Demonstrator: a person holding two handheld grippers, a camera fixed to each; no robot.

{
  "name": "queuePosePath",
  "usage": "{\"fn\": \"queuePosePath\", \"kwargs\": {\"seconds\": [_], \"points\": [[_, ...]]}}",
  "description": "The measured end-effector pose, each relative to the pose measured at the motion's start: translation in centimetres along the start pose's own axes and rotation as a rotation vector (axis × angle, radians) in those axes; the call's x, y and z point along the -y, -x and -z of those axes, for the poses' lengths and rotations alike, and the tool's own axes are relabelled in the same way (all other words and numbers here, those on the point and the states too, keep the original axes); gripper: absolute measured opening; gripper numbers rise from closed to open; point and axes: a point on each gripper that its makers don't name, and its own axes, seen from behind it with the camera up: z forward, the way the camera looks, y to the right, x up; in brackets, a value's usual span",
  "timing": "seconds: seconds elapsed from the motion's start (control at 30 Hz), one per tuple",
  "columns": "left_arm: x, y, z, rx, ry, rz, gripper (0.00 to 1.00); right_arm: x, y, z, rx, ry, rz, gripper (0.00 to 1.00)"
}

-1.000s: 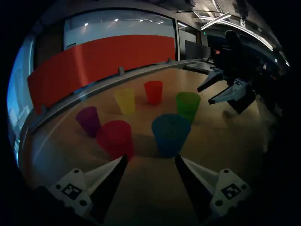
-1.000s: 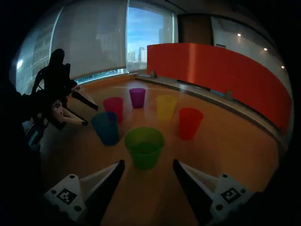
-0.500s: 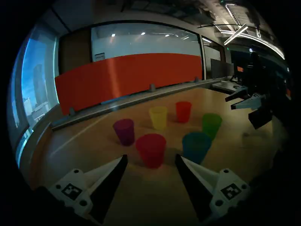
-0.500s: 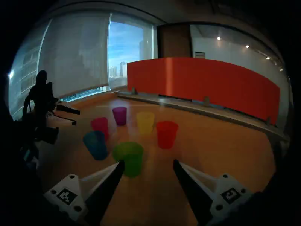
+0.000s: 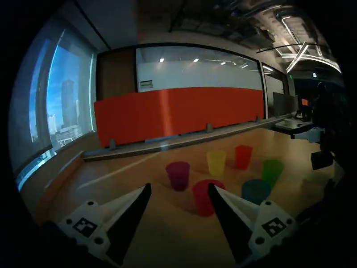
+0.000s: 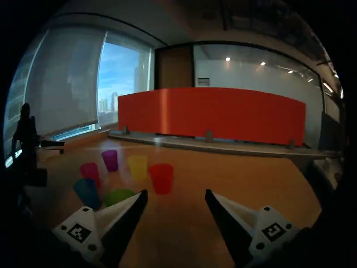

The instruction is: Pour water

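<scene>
Purple cup (image 5: 178, 175), yellow cup (image 5: 216, 162), orange cup (image 5: 243, 157), green cup (image 5: 271, 172), blue cup (image 5: 255, 190) and red cup (image 5: 203, 198) are standing upright in a loose cluster on the wooden table (image 5: 169, 232). The left gripper (image 5: 178, 185) is hovering over the table, fingers apart and empty, with the red cup nearest. The right gripper (image 6: 175, 192) is also hanging spread and empty, the cups lying ahead to its left

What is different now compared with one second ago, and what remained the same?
Both the left gripper and the right gripper drew back from the six coloured plastic cups, which look smaller and lower in each view. Nothing was gripped or released. Both grippers remained open and empty; the cups kept their places on the wooden table.
</scene>
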Motion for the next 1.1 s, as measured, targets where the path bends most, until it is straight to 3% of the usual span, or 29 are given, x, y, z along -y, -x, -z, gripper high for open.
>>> {"fn": "queuePosePath", "kwargs": {"seconds": [0.4, 0.7, 0.9, 1.1], "points": [[2.6, -1.7, 0.4, -0.11, -0.119, 0.066, 0.94, -3.0, -1.9, 0.8, -0.114, 0.206, -0.068, 1.0], [4.5, -2.1, 0.9, -0.136, -0.216, 0.057, 0.94, -4.3, -2.7, 1.9, -0.162, 0.333, -0.033, 1.0], [4.8, -2.9, 1.3, -0.175, -0.243, 0.096, 0.94, -3.6, -3.5, 2.1, -0.191, 0.346, -0.02, 1.0], [5.2, -3.2, 1.5, -0.192, -0.279, 0.091, 0.94, -3.1, -4.1, 2.3, -0.189, 0.344, -0.015, 0.99]]}}
